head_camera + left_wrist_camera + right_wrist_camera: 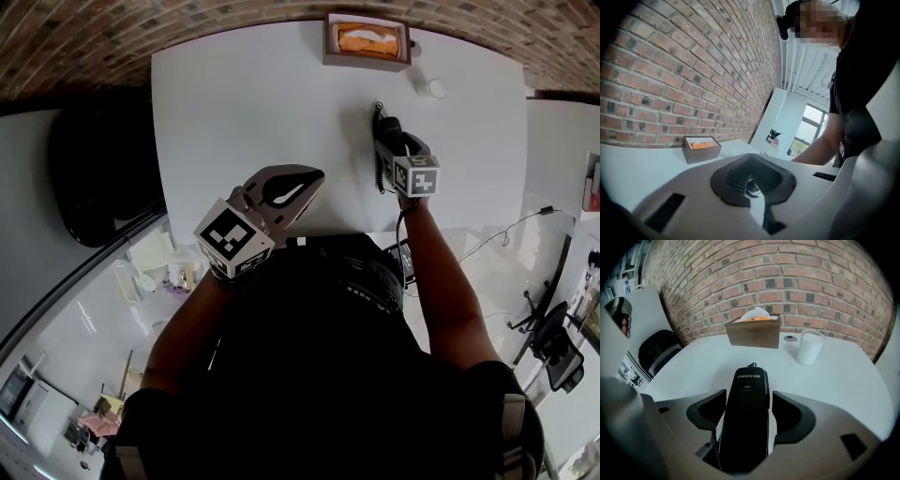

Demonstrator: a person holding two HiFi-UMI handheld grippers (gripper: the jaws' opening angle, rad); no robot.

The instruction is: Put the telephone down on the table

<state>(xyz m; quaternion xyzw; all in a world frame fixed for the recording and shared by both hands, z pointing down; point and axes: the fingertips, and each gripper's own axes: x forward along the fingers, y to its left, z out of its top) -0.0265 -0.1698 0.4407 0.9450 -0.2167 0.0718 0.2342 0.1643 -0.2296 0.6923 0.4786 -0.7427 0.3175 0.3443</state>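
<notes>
A black telephone handset (746,399) with white print near its top end lies lengthwise between the jaws of my right gripper (746,427), which is shut on it. In the head view the handset (385,125) is over the right half of the white table (253,103), its cord trailing at the far end. I cannot tell whether it touches the tabletop. My left gripper (314,178) hovers at the table's near edge, shut with nothing in it; in the left gripper view its dark pads (736,180) meet.
A wooden tissue box (367,41) (753,331) (701,147) stands at the table's far edge by the brick wall. A white cup (437,88) (809,347) is to its right, beyond the handset. A black chair (94,169) stands left of the table.
</notes>
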